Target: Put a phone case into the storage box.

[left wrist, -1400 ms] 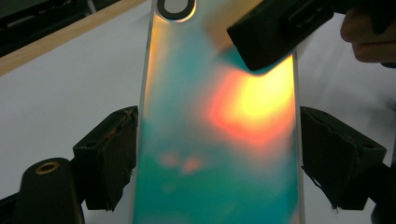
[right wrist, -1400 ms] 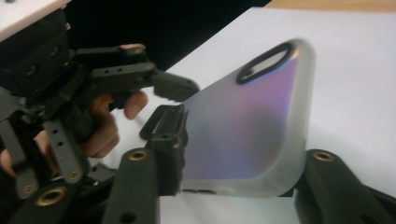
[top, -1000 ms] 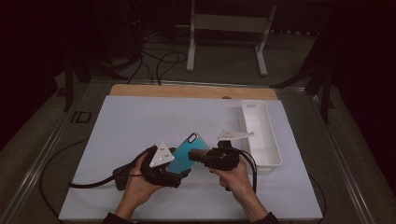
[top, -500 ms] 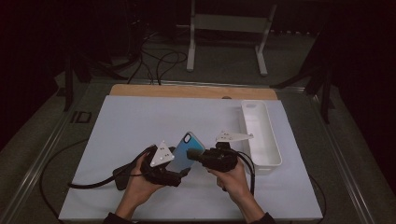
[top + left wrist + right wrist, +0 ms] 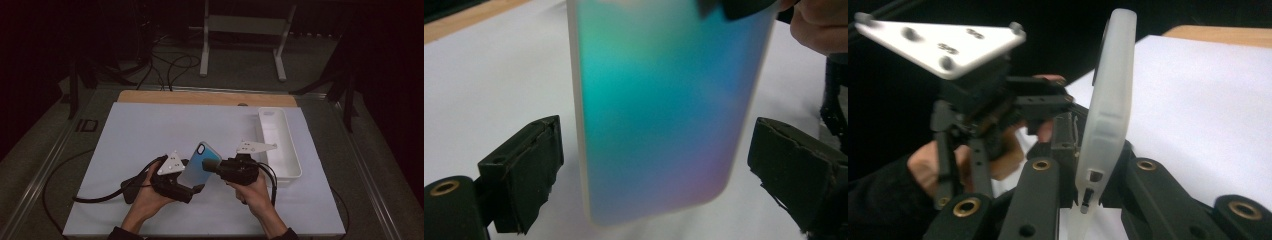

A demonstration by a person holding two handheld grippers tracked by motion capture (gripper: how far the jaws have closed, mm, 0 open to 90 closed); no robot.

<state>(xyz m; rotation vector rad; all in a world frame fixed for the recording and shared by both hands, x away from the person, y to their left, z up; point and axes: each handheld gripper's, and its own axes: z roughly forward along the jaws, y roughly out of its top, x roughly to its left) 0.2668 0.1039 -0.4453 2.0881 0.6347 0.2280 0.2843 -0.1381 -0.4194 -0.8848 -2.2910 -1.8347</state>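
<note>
**Handover in mid-air: one grip now carries the phone case**

High view: your right gripper [image 5: 212, 165] is clenched on the edge of the phone case [image 5: 196, 164], which stands tilted off the white mat [image 5: 150, 130], between your two hands and left of the white tray [image 5: 278, 140]. Your left gripper [image 5: 192, 187] sits at the case's lower end. If your right hand twists now, the case could pivot in that narrow grip and drop to the mat.

Left gripper view: the iridescent back of the case [image 5: 659, 105] hangs between the left jaws, and both pads [image 5: 526, 172] stand clear of its edges, so this gripper has released it. Its jaws have just been opening. Pull away at an angle and a pad may clip the edge and knock the case loose.

Right gripper view: the translucent rim of the case [image 5: 1108, 105] rises edge-on from the closed right jaws; the contact point is partly hidden, so how deep the bite is I cannot tell.

Compared with a second ago, the case leans more upright and nearer your right hand.
</note>
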